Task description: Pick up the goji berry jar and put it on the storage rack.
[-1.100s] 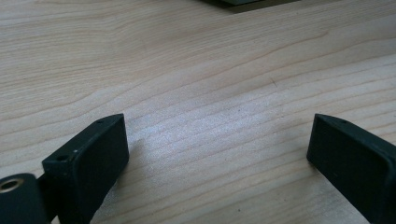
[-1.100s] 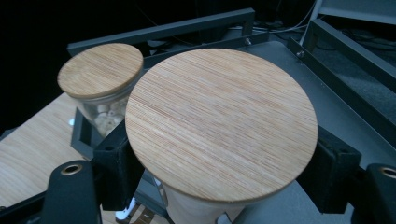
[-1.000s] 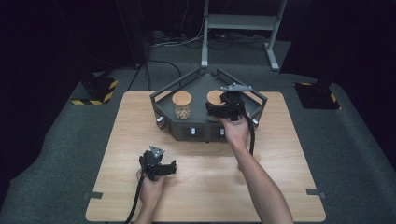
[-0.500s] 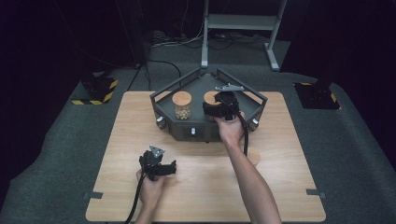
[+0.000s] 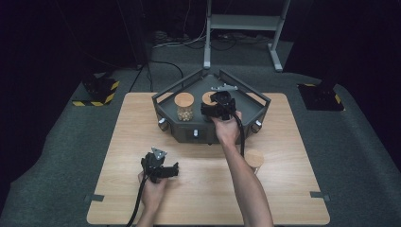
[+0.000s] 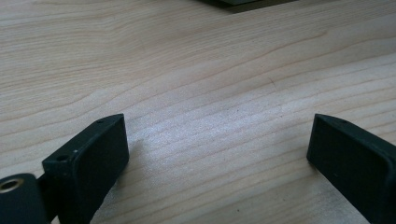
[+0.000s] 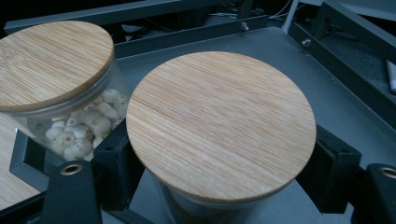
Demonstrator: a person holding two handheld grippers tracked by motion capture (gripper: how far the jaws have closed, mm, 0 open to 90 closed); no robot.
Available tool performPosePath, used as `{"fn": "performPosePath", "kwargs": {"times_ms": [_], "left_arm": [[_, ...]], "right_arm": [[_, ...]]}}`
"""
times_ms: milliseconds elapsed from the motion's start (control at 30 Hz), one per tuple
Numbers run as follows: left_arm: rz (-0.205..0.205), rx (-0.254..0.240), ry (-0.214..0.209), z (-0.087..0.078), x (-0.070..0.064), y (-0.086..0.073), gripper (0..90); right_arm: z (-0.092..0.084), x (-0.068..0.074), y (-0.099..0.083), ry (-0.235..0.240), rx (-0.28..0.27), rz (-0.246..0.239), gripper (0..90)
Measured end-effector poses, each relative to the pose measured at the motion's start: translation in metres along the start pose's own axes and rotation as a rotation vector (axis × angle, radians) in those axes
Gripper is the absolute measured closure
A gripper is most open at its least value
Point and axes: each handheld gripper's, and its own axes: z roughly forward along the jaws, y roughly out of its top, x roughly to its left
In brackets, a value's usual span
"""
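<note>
My right gripper (image 5: pixel 218 106) is inside the dark grey tray (image 5: pixel 253 105), shut on a glass jar with a bamboo lid (image 7: pixel 219 123). Its two fingers (image 7: pixel 116 168) press the jar's sides just under the lid. The held jar (image 5: pixel 208 98) hangs close beside a second lidded jar (image 5: pixel 184 106) filled with pale beads (image 7: pixel 84 130), which stands in the tray's left part. My left gripper (image 5: pixel 161 168) rests low over the wooden table near the front; its jaws stand wide apart with only bare wood between the fingers (image 6: pixel 93 158).
A third jar with a bamboo lid (image 5: pixel 254 160) stands on the table (image 5: pixel 118 127) to the right of the right forearm. The tray has raised rails and knobs along its front. Dark floor and a metal stand (image 5: pixel 241 28) lie beyond the table.
The right gripper has carried its jar to the left and a little lower inside the tray, nearer the bead-filled jar. The left gripper has stayed where it was.
</note>
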Motion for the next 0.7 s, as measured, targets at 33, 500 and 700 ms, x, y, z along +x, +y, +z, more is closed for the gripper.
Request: {"fn": "performPosePath", "kwargs": {"times_ms": [33,500,700], "left_arm": [[0.000,0.000,0.000,0.0000,0.0000,0.0000,5.6],[0.000,-0.003,-0.002,0.0002,-0.0002,0.0000,5.6],[0.000,-0.003,-0.003,0.0002,-0.0003,0.0000,5.6]], "right_arm": [[0.0000,0.0000,0.0000,0.000,0.000,0.000,25.5],[0.0049,0.0029,-0.0036,-0.001,0.009,-0.009,25.4],[0.0039,0.0034,-0.0054,0.000,0.012,-0.025,25.4]]}}
